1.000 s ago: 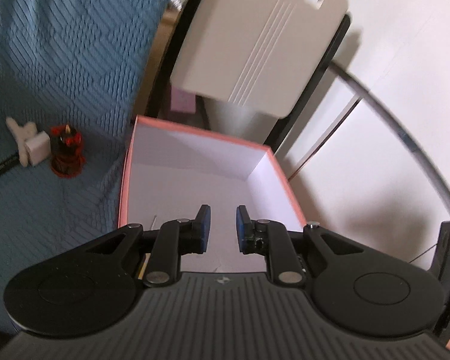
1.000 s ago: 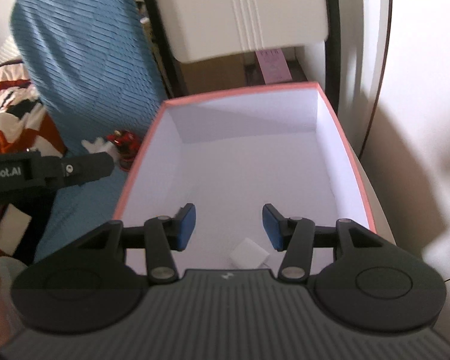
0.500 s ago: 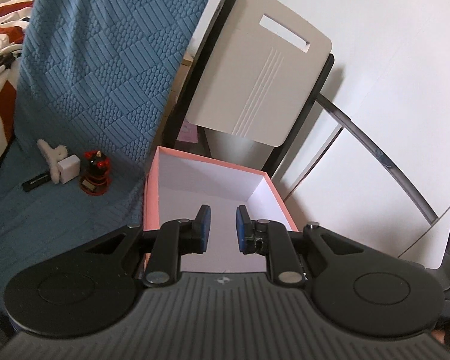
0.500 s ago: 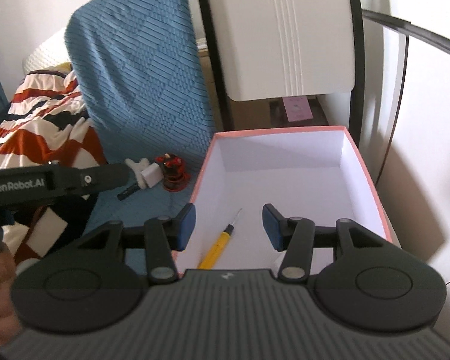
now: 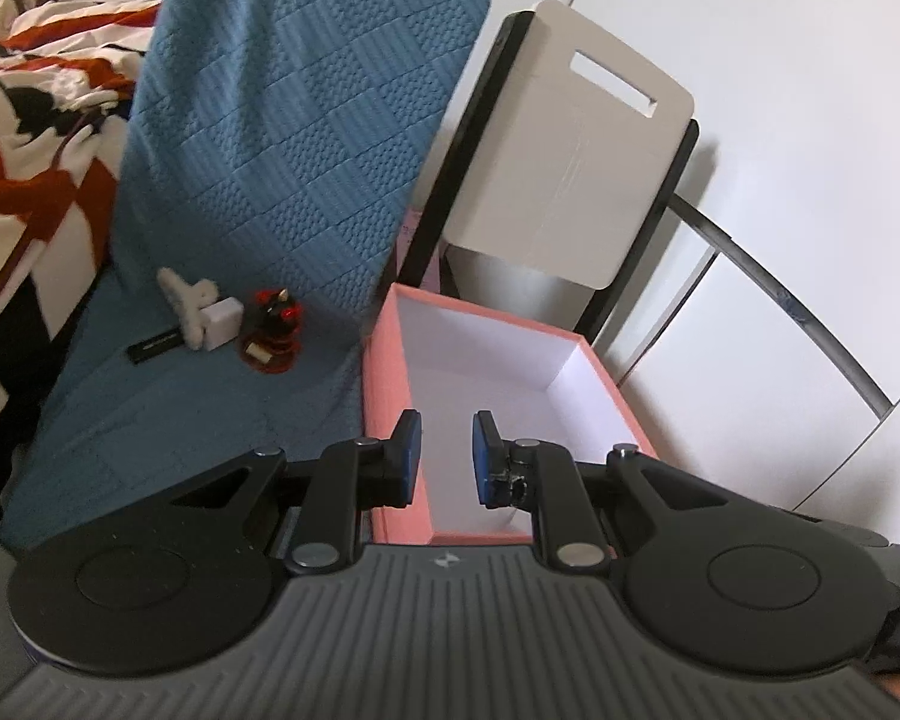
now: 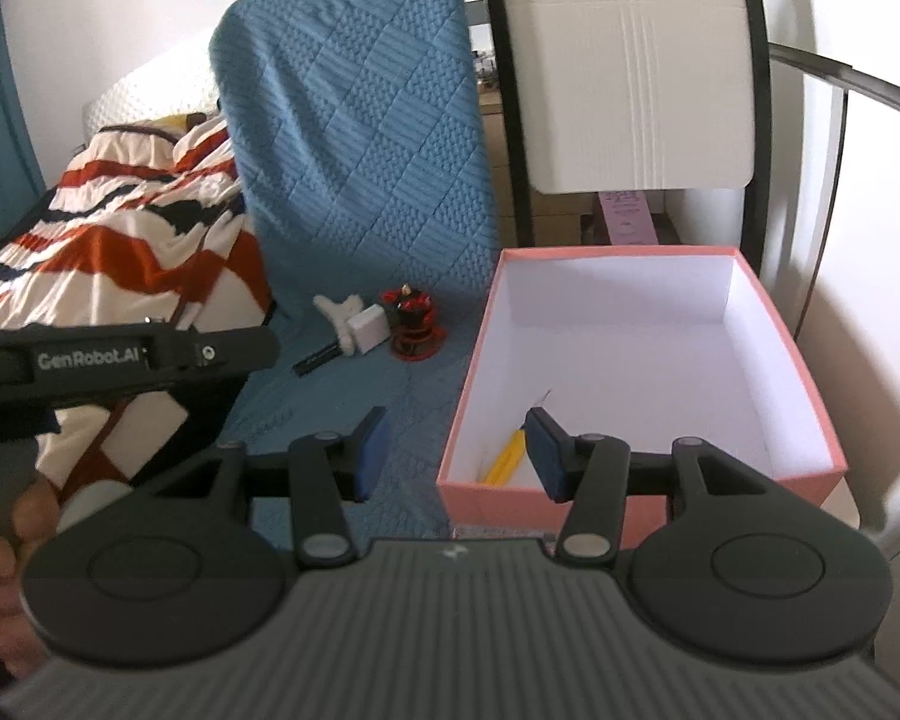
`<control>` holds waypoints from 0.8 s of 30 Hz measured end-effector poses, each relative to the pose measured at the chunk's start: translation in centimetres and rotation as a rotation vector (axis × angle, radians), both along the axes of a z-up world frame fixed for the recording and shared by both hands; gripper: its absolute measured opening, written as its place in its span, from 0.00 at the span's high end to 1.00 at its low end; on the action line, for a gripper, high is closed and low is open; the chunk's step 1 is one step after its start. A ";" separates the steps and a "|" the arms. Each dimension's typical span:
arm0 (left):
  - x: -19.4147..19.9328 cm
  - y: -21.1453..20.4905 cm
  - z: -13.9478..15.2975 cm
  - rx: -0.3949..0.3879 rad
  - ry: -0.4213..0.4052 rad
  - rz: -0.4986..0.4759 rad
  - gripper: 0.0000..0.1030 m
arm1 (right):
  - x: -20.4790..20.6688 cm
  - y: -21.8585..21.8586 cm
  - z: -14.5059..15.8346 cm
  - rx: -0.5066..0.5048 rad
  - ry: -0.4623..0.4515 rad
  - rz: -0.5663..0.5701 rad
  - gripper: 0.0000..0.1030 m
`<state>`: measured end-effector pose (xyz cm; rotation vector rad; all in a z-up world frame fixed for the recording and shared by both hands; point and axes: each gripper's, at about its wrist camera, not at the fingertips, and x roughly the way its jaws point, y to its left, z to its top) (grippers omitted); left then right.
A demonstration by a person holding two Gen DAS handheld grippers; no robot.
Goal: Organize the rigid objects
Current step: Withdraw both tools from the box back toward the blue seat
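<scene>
Right wrist view shows the right gripper (image 6: 453, 453) parted and empty before the pink box (image 6: 804, 396), where a yellow screwdriver (image 6: 501, 463) already lies. Left gripper (image 5: 444, 459) stands narrowly parted, holding nothing. I judge this the reach between items: 3 remain on the blue cushion (image 6: 330, 420), red figurine (image 6: 413, 324), white charger (image 6: 369, 327), black stick (image 6: 317, 360), calling for a leftward reach.

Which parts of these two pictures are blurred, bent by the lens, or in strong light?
Left wrist view: the striped blanket is soft at the edge, the dark rail bows, the white wall glares. Right wrist view: the pink box is sharp, its inside brightly lit; the hand is blurred.
</scene>
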<state>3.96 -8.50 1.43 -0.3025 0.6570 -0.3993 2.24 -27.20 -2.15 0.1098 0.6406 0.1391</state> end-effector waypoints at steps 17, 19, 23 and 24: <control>1.0 6.6 -4.0 0.015 0.047 0.093 0.81 | -0.9 4.1 -3.8 -0.010 0.062 -0.020 0.49; 2.0 7.1 -4.4 0.021 0.049 0.101 0.81 | -0.4 4.4 -4.2 -0.012 0.063 -0.026 0.49; 3.9 7.8 -5.1 0.022 0.058 0.104 0.81 | 0.9 5.0 -4.9 -0.007 0.069 -0.024 0.49; 4.4 7.8 -5.3 0.031 0.053 0.101 0.81 | 1.4 5.1 -5.0 -0.007 0.068 -0.023 0.49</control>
